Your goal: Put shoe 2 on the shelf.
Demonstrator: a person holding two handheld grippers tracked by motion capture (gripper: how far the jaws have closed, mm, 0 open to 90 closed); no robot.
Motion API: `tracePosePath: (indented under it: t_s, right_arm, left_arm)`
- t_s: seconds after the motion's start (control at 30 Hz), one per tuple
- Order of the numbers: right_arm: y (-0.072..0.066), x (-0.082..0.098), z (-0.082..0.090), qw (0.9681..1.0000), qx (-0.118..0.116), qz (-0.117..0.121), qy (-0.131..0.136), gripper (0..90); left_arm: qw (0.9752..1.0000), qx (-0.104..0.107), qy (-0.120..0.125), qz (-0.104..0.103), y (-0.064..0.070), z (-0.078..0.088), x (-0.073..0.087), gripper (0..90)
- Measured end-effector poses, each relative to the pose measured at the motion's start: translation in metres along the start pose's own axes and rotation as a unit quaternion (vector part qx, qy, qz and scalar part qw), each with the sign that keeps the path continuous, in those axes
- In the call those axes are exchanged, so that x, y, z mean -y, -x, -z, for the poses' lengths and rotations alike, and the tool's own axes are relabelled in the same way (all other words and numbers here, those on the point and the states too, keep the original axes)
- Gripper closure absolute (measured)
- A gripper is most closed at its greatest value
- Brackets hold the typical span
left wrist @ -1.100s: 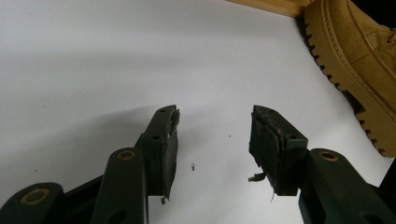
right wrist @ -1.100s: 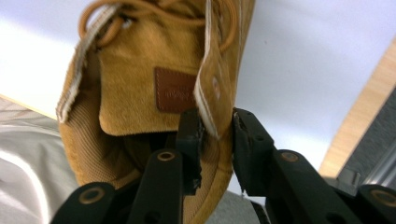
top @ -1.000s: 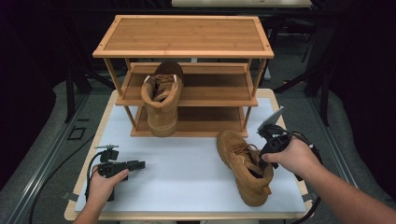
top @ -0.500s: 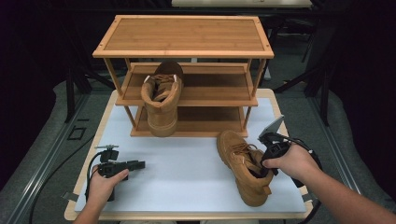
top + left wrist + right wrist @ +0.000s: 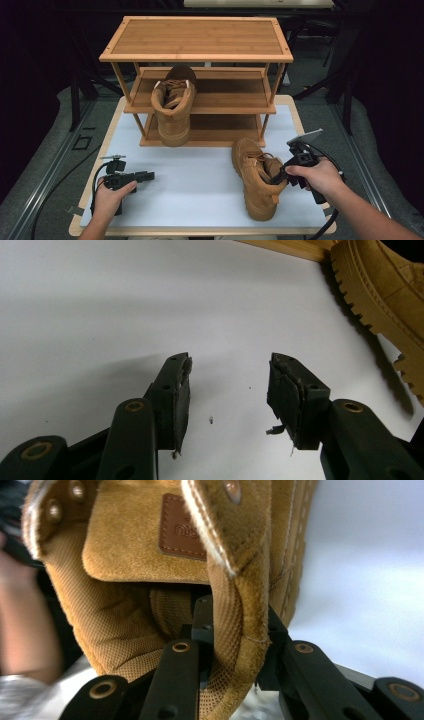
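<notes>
- Left gripper (image 5: 142, 175): rests low on the white mat (image 5: 200, 175) near the front left, jaws spread with nothing between them. It is well apart from both boots, so it could not steady a slipping load in time.
- Rack (image 5: 197, 75): one boot (image 5: 172, 107) stands on its middle shelf, heel overhanging the front edge. A knock to the rack could tip it off.
- Second boot (image 5: 257, 177): lies on the mat, front right.
- Right gripper (image 5: 235, 645): jaws pinch only the boot's soft collar. Lifted this way, I judge the heavy sole could swing, or the thin padded edge could slide free.
</notes>
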State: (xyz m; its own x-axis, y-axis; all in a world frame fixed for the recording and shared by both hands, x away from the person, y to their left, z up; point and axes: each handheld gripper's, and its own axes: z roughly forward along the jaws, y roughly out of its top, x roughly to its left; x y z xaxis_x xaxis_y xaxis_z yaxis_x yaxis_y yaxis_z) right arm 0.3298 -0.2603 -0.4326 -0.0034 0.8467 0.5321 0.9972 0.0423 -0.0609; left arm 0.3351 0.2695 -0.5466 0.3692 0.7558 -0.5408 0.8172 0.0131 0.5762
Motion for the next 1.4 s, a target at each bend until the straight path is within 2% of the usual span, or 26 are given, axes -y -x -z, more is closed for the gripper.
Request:
tracePosePath:
  t_s: [0.03, 0.07, 0.17, 0.2, 0.27, 0.43, 0.57, 0.7, 0.73, 0.9, 0.97, 1.0, 1.07, 1.2, 1.23, 1.3, 1.37, 1.4]
  right_arm:
    - [0.001, 0.001, 0.000, 0.9999, -0.013, -0.005, 0.009, 76.3]
    - [0.004, 0.002, 0.005, 0.9981, -0.057, -0.016, 0.016, 76.6]
    - [0.004, 0.004, 0.007, 0.9946, -0.095, -0.028, 0.031, 76.7]
    - [0.004, 0.004, 0.007, 0.9946, -0.095, -0.028, 0.031, 76.7]
    - [0.000, 0.007, 0.013, 0.9915, -0.117, -0.032, 0.047, 76.8]
    - [-0.010, 0.010, 0.022, 0.9912, -0.117, -0.018, 0.058, 76.8]
    - [-0.021, 0.016, 0.034, 0.9888, -0.131, -0.006, 0.072, 76.8]
    - [-0.026, 0.018, 0.039, 0.9876, -0.139, 0.000, 0.073, 76.8]
    - [-0.033, 0.020, 0.043, 0.9872, -0.139, 0.004, 0.078, 76.8]
    - [-0.046, 0.024, 0.054, 0.9887, -0.130, 0.011, 0.075, 76.8]
    - [-0.058, 0.028, 0.067, 0.9894, -0.124, 0.022, 0.072, 76.8]
    - [-0.061, 0.029, 0.071, 0.9891, -0.125, 0.016, 0.076, 76.8]
    - [-0.068, 0.032, 0.081, 0.9891, -0.125, 0.021, 0.076, 76.9]
    - [-0.080, 0.038, 0.098, 0.9872, -0.130, 0.031, 0.087, 76.9]
    - [-0.087, 0.042, 0.107, 0.9852, -0.133, 0.039, 0.101, 76.9]
    - [-0.089, 0.043, 0.112, 0.9844, -0.136, 0.042, 0.103, 76.9]
    - [-0.099, 0.043, 0.127, 0.9802, -0.150, 0.050, 0.119, 77.0]
    - [-0.099, 0.043, 0.127, 0.9802, -0.150, 0.050, 0.119, 77.0]
  left_arm:
    - [1.0000, -0.001, 0.001, 0.000, 0.000, 0.000, 0.000, 51.1]
    - [1.0000, -0.002, 0.002, 0.000, 0.000, 0.000, 0.000, 51.2]
    - [1.0000, -0.001, 0.005, 0.003, -0.001, 0.001, -0.001, 51.2]
    - [1.0000, -0.001, 0.005, 0.003, -0.001, 0.001, -0.001, 51.2]
    - [1.0000, -0.001, 0.006, 0.003, -0.002, 0.002, -0.001, 51.2]
    - [1.0000, -0.002, 0.007, 0.001, -0.001, 0.003, 0.000, 51.2]
    - [1.0000, -0.002, 0.008, 0.001, -0.002, 0.004, 0.000, 51.2]
    - [1.0000, -0.002, 0.007, 0.002, -0.001, 0.003, 0.000, 51.3]
    - [1.0000, -0.002, 0.007, 0.002, -0.001, 0.003, 0.000, 51.3]
    - [1.0000, -0.001, 0.007, 0.002, -0.001, 0.002, 0.000, 51.3]
    - [1.0000, 0.000, 0.007, 0.004, -0.002, 0.003, 0.000, 51.4]
    - [0.9999, 0.000, 0.010, 0.005, -0.002, 0.004, 0.000, 51.3]
    - [0.9999, 0.000, 0.011, 0.006, -0.002, 0.004, 0.000, 51.3]
    - [0.9999, 0.000, 0.012, 0.007, -0.003, 0.004, 0.000, 51.4]
    - [0.9999, 0.000, 0.012, 0.007, -0.003, 0.004, 0.000, 51.4]
    - [0.9999, 0.000, 0.010, 0.007, -0.002, 0.003, 0.000, 51.4]
    - [1.0000, 0.000, 0.008, 0.005, -0.001, 0.002, 0.000, 51.4]
    - [1.0000, 0.000, 0.008, 0.005, -0.001, 0.002, 0.000, 51.4]
